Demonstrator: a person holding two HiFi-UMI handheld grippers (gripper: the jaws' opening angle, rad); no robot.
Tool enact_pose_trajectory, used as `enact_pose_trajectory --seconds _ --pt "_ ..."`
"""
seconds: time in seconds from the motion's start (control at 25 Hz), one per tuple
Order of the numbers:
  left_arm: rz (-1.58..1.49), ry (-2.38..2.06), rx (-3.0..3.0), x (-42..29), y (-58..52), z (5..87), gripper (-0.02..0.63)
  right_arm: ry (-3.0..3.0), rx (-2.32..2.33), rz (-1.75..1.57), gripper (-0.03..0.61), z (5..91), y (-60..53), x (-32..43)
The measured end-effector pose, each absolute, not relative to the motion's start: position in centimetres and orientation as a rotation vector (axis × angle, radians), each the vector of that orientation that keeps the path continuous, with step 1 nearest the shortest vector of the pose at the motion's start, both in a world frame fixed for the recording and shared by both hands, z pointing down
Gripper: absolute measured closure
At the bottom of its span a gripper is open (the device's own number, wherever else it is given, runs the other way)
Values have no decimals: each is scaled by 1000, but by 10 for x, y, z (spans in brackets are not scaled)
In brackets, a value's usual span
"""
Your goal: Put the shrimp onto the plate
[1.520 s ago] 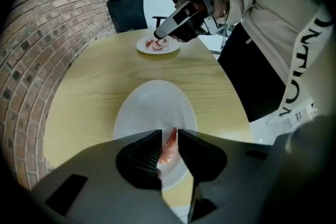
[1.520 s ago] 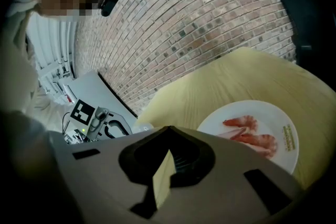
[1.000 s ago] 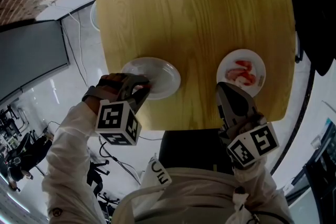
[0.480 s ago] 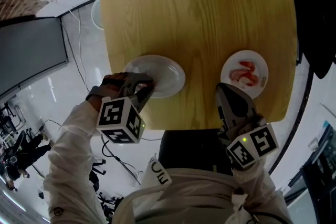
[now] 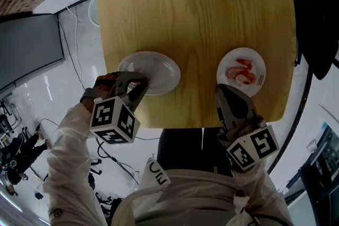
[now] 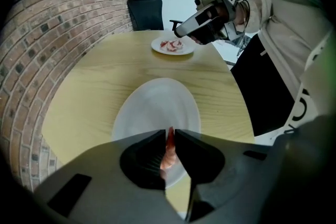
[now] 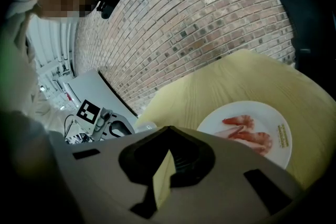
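Shrimp (image 6: 169, 153) in left gripper (image 6: 168, 132), jaws closing

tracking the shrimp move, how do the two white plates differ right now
The left plate is bare; the right plate holds shrimps. The left tongs, jaws just closing, grip one shrimp over the left plate; no shrimp is held over the right plate. The right plate's rim bears a yellow mark; the left plate's is plain. Both are white, round.
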State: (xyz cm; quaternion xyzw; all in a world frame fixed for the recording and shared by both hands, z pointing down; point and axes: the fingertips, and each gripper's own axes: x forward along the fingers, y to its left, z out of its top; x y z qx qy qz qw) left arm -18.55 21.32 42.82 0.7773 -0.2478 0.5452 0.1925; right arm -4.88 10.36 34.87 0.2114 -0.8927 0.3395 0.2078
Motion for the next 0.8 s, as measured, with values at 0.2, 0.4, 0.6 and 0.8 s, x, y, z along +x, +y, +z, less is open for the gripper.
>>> enact_pose_trajectory --seconds 0.2,0.4,0.6,0.8 --pt "1517 -744 2146 -181 211 421 552 -2490 575 947 554 346 101 -34" --pt "1488 -802 2130 -170 202 412 552 -2503 572 943 554 340 93 -22" --pt "1459 -853 2125 -146 189 403 552 -2513 582 941 555 335 84 1" --pt "1469 -831 2147 -116 181 397 552 -2515 599 943 554 333 75 27"
